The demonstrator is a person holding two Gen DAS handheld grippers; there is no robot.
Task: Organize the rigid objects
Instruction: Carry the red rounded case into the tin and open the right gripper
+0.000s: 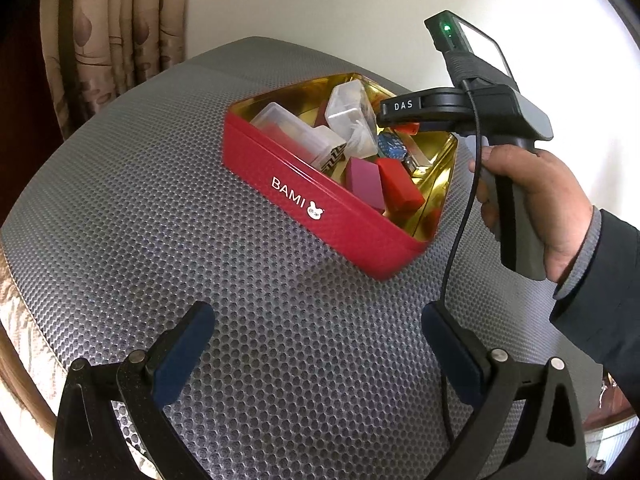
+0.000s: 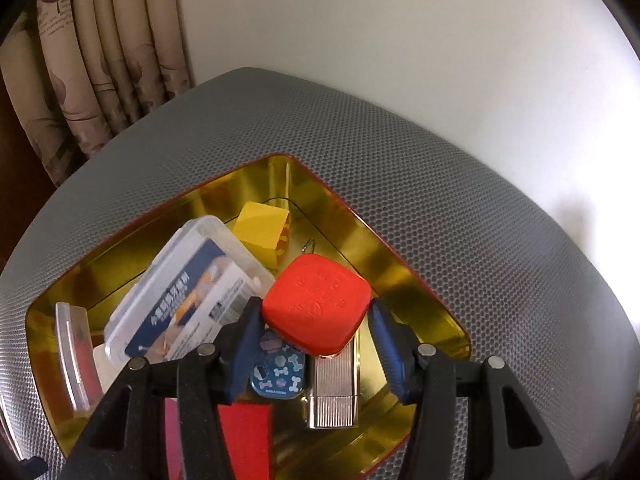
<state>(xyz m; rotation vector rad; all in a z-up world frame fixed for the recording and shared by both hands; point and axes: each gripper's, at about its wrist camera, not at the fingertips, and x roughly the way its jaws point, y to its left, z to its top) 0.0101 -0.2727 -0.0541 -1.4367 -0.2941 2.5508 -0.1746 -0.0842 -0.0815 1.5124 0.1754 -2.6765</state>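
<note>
A red tin (image 1: 304, 196) marked BAMI, gold inside (image 2: 400, 280), sits on a grey honeycomb mat (image 1: 160, 200). My right gripper (image 2: 314, 312) is shut on a red-orange rounded square case (image 2: 316, 300) and holds it over the tin's right part. In the left wrist view the right gripper (image 1: 384, 118) reaches over the tin's far side. Below the case lie a blue bone-pattern tag (image 2: 278, 372) and a ribbed silver lighter (image 2: 334, 396). My left gripper (image 1: 316, 312) hangs open above the bare mat in front of the tin, nothing between its fingers.
Also in the tin are clear plastic boxes (image 2: 188, 292), a yellow block (image 2: 262, 228), a pink block (image 1: 362, 184) and a red block (image 1: 400, 188). A person's hand (image 1: 532, 200) grips the right tool. A curtain (image 1: 100, 40) hangs back left beside a white wall.
</note>
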